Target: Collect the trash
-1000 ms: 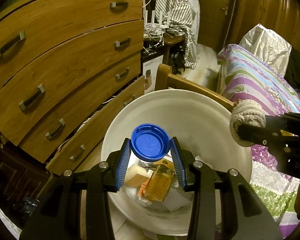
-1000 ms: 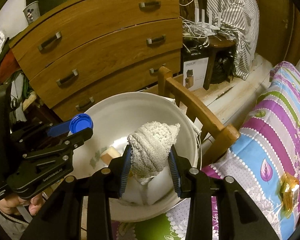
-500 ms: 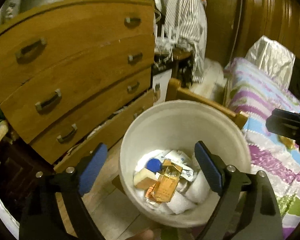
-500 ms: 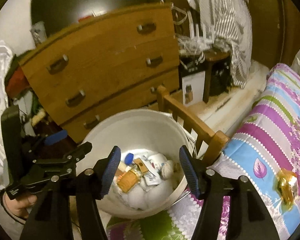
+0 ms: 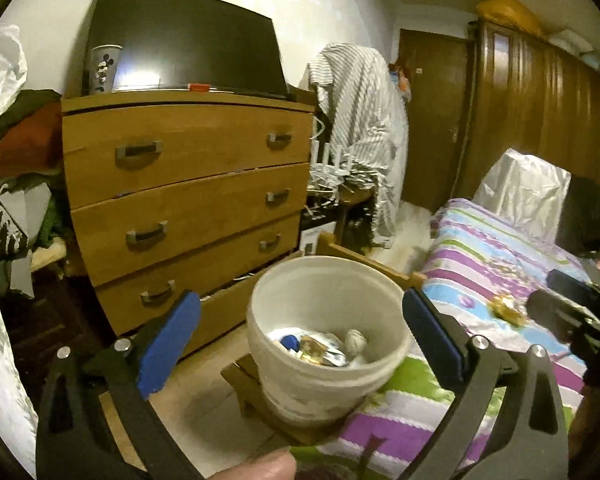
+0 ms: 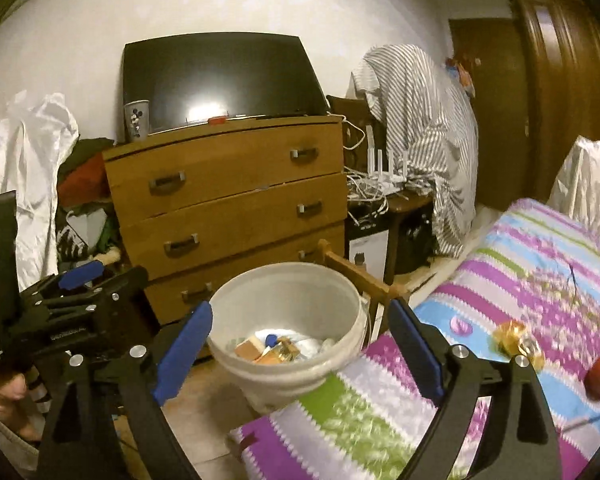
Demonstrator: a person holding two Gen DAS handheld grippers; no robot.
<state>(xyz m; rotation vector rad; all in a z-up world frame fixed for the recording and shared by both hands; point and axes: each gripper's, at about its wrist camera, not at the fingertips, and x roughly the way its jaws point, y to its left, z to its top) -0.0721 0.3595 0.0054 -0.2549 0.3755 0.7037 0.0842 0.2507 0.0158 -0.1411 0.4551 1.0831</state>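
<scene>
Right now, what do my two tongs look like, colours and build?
Both the left tongs and the right tongs have matte black angular plastic arms, long flat blue pads on the inner faces, and round silver bolts at the joints. White lettering marks the left body, too blurred to read.

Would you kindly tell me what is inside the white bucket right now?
The white bucket holds a blue cap, a tan block, an amber wrapper, a cream knit ball and white paper scraps. Anything beneath that pile is covered.
</scene>
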